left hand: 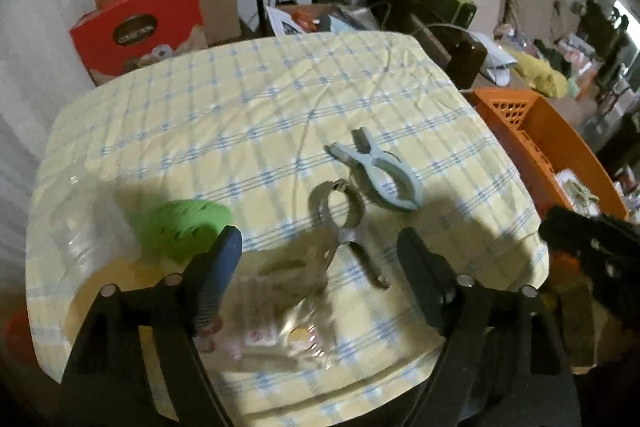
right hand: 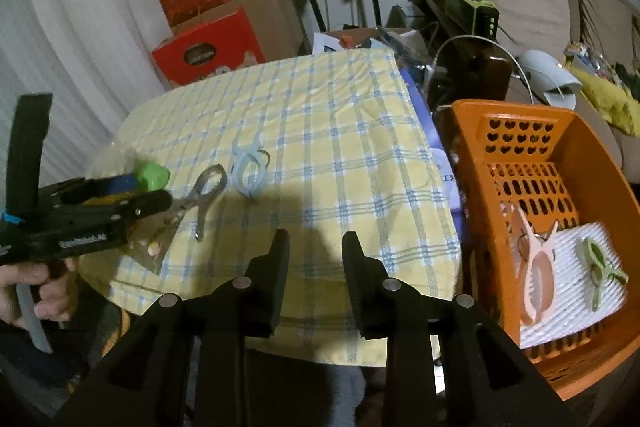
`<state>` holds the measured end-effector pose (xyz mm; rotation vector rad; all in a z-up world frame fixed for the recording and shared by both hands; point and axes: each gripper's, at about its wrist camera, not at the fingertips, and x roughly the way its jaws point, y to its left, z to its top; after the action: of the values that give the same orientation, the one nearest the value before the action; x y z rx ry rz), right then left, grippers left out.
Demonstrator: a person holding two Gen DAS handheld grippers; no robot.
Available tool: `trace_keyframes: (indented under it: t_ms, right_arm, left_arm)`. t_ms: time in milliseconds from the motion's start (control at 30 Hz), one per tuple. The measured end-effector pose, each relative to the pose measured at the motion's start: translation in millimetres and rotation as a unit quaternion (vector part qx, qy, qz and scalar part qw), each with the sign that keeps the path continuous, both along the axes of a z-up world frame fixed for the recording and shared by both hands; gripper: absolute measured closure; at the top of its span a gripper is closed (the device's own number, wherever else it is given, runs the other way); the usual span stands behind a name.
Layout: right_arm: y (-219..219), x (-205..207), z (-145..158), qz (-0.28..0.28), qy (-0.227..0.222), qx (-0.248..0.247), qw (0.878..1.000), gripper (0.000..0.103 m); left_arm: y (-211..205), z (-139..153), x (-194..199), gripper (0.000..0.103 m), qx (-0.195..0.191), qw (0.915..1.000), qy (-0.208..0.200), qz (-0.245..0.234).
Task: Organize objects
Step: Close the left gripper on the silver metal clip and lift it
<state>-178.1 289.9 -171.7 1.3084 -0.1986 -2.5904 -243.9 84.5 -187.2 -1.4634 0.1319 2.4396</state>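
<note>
Step in hand: my guess is that the metal clip [left hand: 344,223] is next to be picked up and carried to the orange basket [right hand: 472,163], where a pink clip [right hand: 536,267] and a green clip [right hand: 600,267] already lie on a white ribbed pad.
Left gripper [left hand: 320,259]: my fingers stand wide apart with nothing between them, low over the near part of the table [left hand: 240,99], and the metal clip's handles lie in the gap.
Right gripper [right hand: 314,247]: fingers parted and empty, hanging over the table's near edge, the basket just to its right.
Where the things lie: the metal clip sits flat on the checked cloth with its ring end away from me; the pale blue clip [left hand: 380,175] lies just beyond it, the two touching or nearly so. A green lump [left hand: 184,223] is off to my left, and a clear packet [left hand: 280,315] lies under my left fingers.
How I'd do it well: close across the narrow waist of the metal clip, not the splayed handles.
Watch for: snagging the packet or nudging the blue clip; the metal looks slick, so I'd squeeze square and lift straight.
</note>
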Motion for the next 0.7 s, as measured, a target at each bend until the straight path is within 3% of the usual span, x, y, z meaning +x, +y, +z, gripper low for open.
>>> trace_keyframes:
  t_ms: [67,167,200,267,367,433,600,700]
  right_arm:
    - [-4.3,0.9,1.1,0.007,0.000,0.003,1.000,0.075]
    - [-8.2,2.7,3.5,0.013,0.002,0.007,1.000,0.075]
    - [-8.7,2.7,4.0,0.013,0.003,0.007,1.000,0.075]
    - [-8.8,2.3,4.1,0.011,0.003,0.013,1.000,0.075]
    - [-8.3,-0.9,0.4,0.008,-0.002,0.014,1.000,0.074]
    - [-8.6,-3.9,-3.2,0.005,-0.007,0.014,1.000,0.073]
    - [-15.6,-16.7,-7.4,0.001,-0.007,0.008,1.000,0.068]
    - [-28.0,-34.8,-9.9,0.013,-0.011,0.011,1.000,0.059]
  left_arm:
    - [11.3,-12.0,-10.6,0.026,-0.023,0.9994,-0.022,-0.010]
    - [28.7,-37.9,-18.6,0.026,-0.096,0.9949,-0.028,-0.015]
    - [31.5,-42.7,-19.1,0.025,-0.103,0.9942,-0.025,-0.018]
    - [30.2,-43.9,-20.0,0.027,-0.078,0.9966,-0.018,-0.018]
    - [25.4,-45.9,-21.5,0.051,-0.040,0.9986,-0.031,-0.014]
    - [25.0,-43.7,-19.9,0.077,-0.040,0.9986,-0.026,-0.022]
    - [22.5,-36.7,-20.1,0.078,-0.036,0.9991,-0.016,-0.019]
    - [18.5,-24.1,-16.0,0.078,-0.020,0.9997,-0.003,-0.014]
